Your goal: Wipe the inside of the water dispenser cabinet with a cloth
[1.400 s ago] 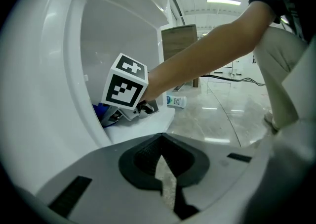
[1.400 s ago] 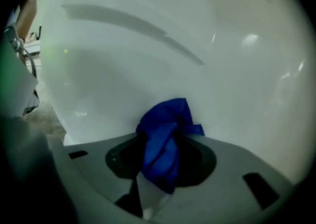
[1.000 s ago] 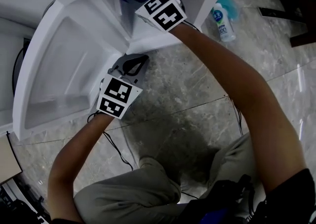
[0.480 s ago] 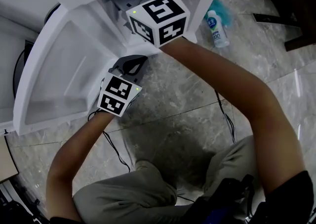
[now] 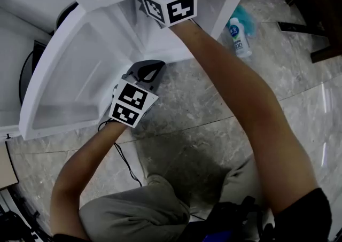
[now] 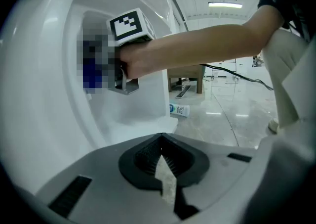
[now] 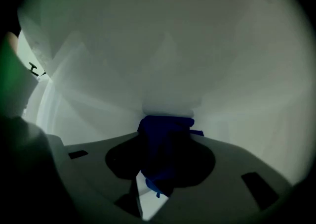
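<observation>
The person crouched over a white water dispenser cabinet whose door stood open to the left, above a grey marble floor.

The right gripper reached deep into the cabinet, up near its top. In the head view only its marker cube and the bare forearm behind it showed at the opening. In the right gripper view its fingers stood partly apart and clamped on a bunched dark blue cloth. The cloth filled the gap between them and stuck out past the tips. Its front end met the pale inner wall of the cabinet, which filled the rest of that view.

The left gripper was outside the cabinet, low down by the inner face of the open door and near the cabinet's bottom front corner. Whether it touched the door could not be told. In the left gripper view its fingers were fully closed tip to tip, with nothing between them.

A small white bottle with a blue label lay on the floor to the right of the cabinet, well apart from both grippers. A thin black cable trailed from the left gripper across the floor.
</observation>
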The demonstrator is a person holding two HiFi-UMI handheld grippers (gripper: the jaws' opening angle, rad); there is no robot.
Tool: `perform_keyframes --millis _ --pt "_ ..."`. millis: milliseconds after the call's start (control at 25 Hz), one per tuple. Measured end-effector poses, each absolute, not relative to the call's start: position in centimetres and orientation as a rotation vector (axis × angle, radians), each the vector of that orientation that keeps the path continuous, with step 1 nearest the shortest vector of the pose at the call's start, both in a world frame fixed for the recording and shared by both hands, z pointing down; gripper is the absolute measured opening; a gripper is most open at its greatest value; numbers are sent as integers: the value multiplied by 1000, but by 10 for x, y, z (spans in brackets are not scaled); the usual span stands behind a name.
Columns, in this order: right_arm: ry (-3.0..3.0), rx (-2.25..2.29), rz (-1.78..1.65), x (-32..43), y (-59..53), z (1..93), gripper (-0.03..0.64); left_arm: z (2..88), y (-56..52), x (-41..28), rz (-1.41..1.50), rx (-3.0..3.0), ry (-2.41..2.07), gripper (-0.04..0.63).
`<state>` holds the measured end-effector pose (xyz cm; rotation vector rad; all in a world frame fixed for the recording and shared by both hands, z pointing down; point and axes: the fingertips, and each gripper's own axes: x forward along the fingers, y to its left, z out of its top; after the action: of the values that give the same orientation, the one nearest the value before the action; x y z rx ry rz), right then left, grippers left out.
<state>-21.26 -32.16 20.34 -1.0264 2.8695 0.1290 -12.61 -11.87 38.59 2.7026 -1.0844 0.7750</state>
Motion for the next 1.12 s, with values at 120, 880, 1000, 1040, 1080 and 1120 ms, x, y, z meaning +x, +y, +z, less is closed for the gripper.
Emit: perform_keyframes --millis 120,880,1000,1040,1080,1120 --pt "2843 -1020 112 -210 -303 202 123 396 -118 -138 765 2644 -1108 6" --pt "2869 -968 60 -209 -280 202 114 388 -119 -83 704 2740 -993 6" --pt "2880 -954 80 -207 -269 202 114 391 -124 -85 711 2729 -1009 6" --pt "2881 -953 86 -208 -272 202 114 390 -124 -84 707 2727 -1013 6" --pt "2882 -953 89 -209 -276 203 114 390 -125 -84 704 2726 -1015 6" --pt "2882 -956 83 -210 -284 204 114 390 -125 -84 705 2725 -1015 6"
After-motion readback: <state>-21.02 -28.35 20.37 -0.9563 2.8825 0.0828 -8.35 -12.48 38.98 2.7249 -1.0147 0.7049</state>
